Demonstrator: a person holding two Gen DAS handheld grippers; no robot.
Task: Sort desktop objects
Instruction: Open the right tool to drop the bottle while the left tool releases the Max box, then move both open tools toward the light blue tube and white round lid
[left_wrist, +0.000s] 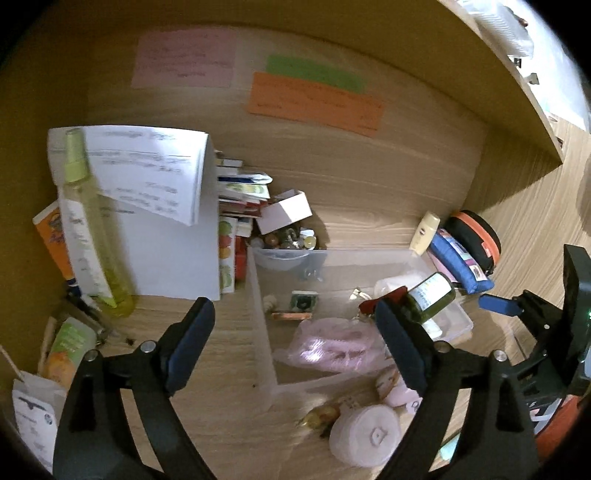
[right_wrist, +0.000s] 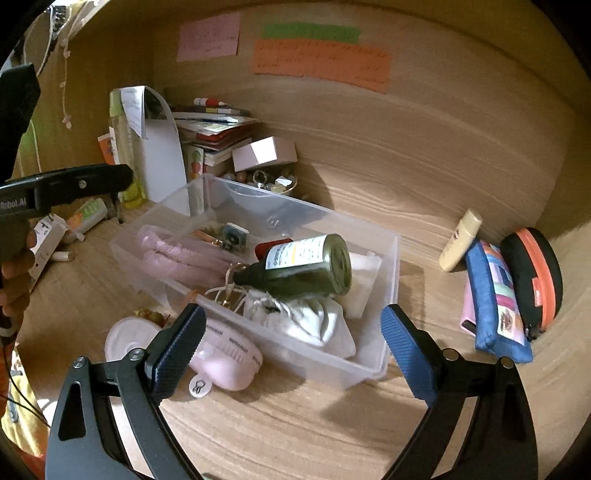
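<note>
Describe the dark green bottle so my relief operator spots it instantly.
Find the clear plastic bin mid-desk. At its right end, the dark green bottle lies tipped on a white cloth pouch. It is the only glass item there, with a white-and-yellow label.

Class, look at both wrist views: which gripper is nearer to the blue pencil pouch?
Right. The right gripper sits open just beside the blue pencil pouch; the left gripper hovers open across the clear bin.
</note>
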